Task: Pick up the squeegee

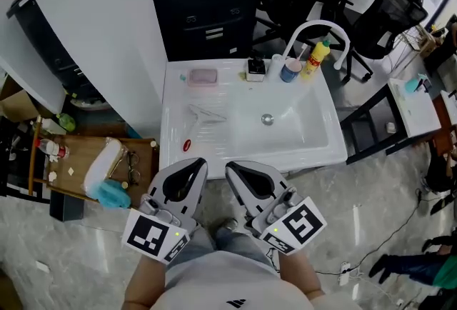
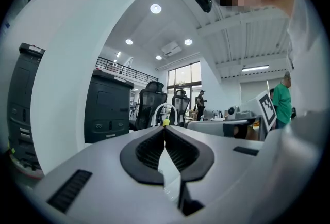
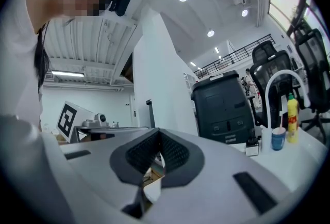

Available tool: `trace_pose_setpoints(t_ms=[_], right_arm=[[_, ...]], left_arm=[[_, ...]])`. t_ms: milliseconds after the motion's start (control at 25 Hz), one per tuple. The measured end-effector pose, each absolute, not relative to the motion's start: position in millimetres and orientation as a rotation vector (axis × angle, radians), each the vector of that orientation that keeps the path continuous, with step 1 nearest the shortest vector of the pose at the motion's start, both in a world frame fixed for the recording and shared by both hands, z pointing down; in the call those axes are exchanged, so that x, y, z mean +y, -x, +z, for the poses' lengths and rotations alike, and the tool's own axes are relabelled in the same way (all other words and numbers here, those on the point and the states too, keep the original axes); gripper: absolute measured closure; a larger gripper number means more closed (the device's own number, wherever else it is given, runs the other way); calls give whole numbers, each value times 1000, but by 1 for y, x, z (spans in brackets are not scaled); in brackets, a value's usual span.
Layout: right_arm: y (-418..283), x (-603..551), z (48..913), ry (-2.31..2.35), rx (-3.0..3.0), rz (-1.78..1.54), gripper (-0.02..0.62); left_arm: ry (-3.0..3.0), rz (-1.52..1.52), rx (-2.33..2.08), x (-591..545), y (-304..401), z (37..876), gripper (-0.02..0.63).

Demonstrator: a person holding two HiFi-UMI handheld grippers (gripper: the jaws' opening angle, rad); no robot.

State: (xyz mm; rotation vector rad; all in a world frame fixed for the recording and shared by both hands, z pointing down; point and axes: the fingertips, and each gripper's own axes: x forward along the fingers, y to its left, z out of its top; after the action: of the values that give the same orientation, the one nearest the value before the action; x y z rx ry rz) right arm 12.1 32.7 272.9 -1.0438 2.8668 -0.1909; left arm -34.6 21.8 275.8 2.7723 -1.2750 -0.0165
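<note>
The squeegee (image 1: 207,113), pale and nearly see-through, lies flat on the drainboard of the white sink (image 1: 314,148), left of the basin. My left gripper (image 1: 198,165) is held just in front of the sink's near edge, shut and empty. My right gripper (image 1: 233,170) is beside it, also shut with nothing between its fingers. Both point level toward the sink and are well short of the squeegee. In the left gripper view the jaws (image 2: 165,128) meet at the tips, and in the right gripper view the jaws (image 3: 159,133) do too. The squeegee shows in neither gripper view.
On the sink's back rim stand a pink block (image 1: 203,77), a small black and white box (image 1: 255,69), a blue cup (image 1: 290,71) and a yellow bottle (image 1: 315,58) under the curved white tap (image 1: 318,28). A small red item (image 1: 187,146) lies at the drainboard's front. A wooden stand (image 1: 93,169) is to the left.
</note>
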Motion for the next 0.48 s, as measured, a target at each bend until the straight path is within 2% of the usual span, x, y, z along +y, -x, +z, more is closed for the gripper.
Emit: trace_pose_setpoints(t_ms=[480], right_arm=[[-18, -3, 284, 1039, 2874, -219, 586]], left_arm=[[-2758, 30, -1281, -16, 26, 290, 592]])
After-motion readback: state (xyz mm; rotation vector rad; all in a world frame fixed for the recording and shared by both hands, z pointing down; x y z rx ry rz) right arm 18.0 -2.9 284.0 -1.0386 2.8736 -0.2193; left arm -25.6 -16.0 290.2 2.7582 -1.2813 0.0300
